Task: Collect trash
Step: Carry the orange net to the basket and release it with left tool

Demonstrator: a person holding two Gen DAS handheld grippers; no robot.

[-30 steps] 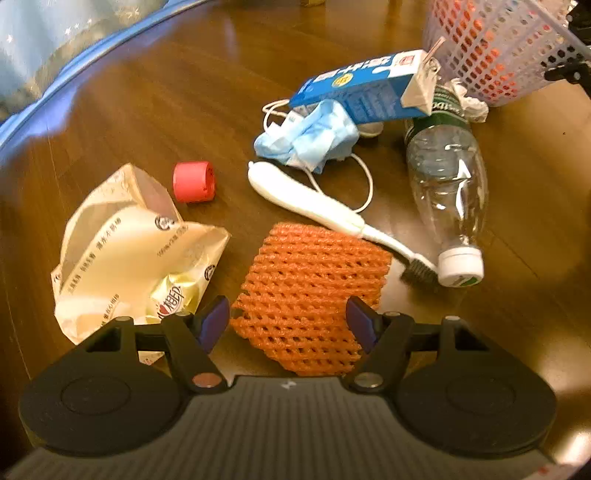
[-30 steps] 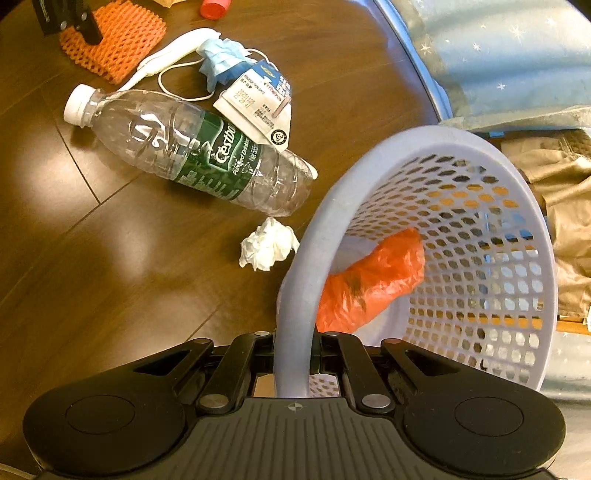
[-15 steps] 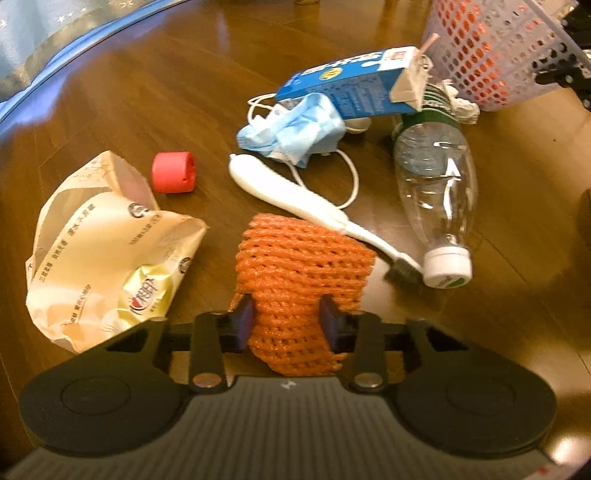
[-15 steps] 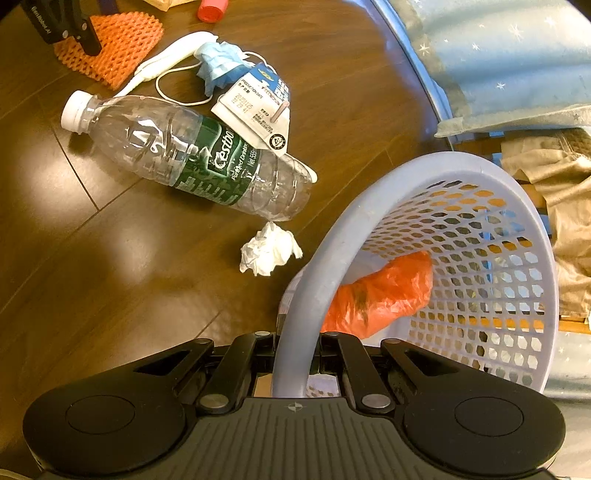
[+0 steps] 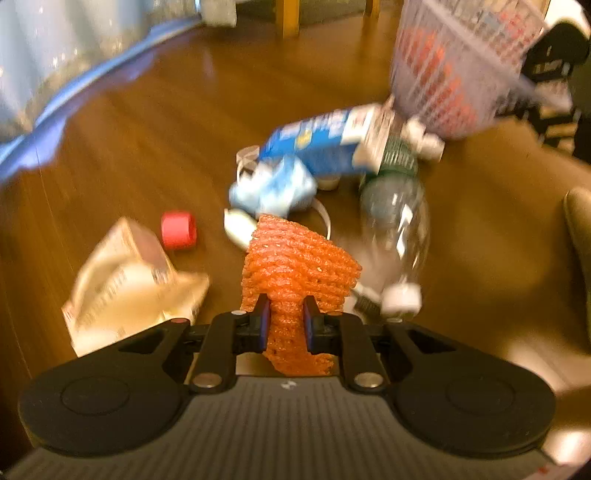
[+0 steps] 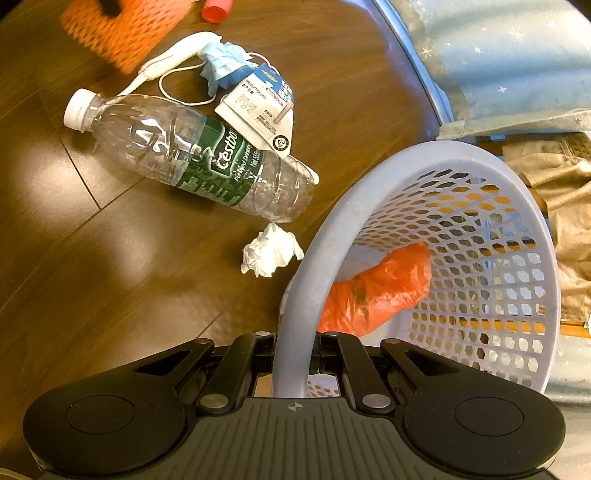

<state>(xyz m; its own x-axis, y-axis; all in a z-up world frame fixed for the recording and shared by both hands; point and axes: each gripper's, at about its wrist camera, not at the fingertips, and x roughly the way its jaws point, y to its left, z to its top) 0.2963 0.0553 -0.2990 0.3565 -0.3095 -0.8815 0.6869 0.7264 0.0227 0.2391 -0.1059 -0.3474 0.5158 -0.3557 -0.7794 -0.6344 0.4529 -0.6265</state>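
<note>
Left wrist view, blurred: my left tongs (image 5: 284, 321) are closing on the orange foam net (image 5: 295, 266), apparently lifted; my right tongs (image 6: 295, 354) clamp the basket (image 6: 436, 155) rim, tilting it open for loading

Left wrist view: motion blur smears the whole scene; print on the crumpled paper bag (image 5: 129, 280) and blue carton (image 5: 317, 142) is unreadable. The orange foam net (image 5: 295, 266) hides most of the white brush (image 5: 238, 229). Right wrist view: the net (image 6: 125, 29) and red cap (image 6: 216, 9) are cropped by the top edge.
</note>
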